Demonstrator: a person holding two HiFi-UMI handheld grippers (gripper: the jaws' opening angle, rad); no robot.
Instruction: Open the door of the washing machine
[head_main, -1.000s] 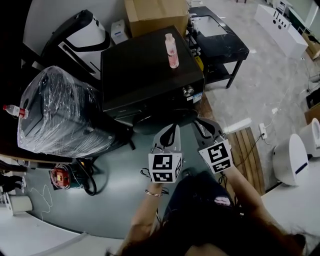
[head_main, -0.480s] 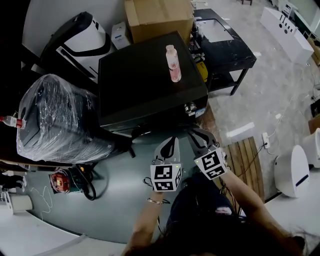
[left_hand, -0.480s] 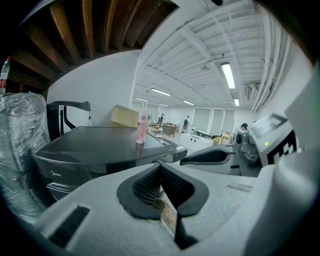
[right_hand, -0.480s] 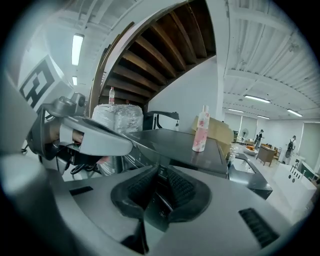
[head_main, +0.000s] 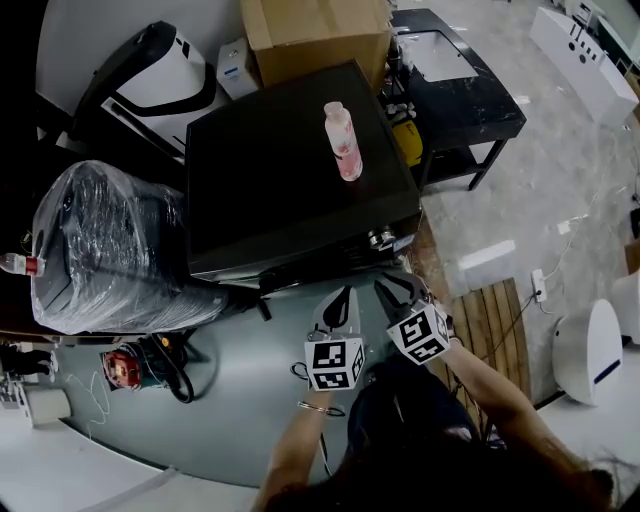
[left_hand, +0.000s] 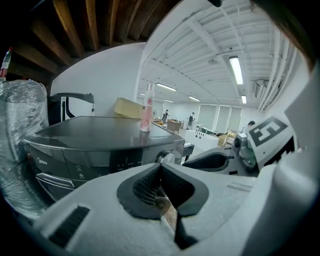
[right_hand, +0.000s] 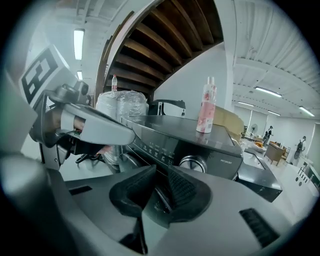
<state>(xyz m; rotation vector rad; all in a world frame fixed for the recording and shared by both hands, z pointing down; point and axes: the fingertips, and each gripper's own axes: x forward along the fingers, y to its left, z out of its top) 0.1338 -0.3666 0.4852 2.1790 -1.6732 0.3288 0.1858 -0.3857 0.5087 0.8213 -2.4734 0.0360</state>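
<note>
Grey floor (head_main: 235, 395), black side table (head_main: 478, 98), white wall (head_main: 75, 40)

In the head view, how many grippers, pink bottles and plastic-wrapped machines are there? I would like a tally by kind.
Grippers: 2, left gripper and right gripper
Pink bottle: 1
Plastic-wrapped machine: 1
Total: 4

The grey floor (head_main: 240, 400) is carrying a black washing machine (head_main: 290, 190) with a pink bottle (head_main: 342, 140) standing on its top, a plastic-wrapped bundle (head_main: 110, 250) just beside it, a black low table (head_main: 475, 100) and a slatted wooden mat (head_main: 497, 320).
</note>
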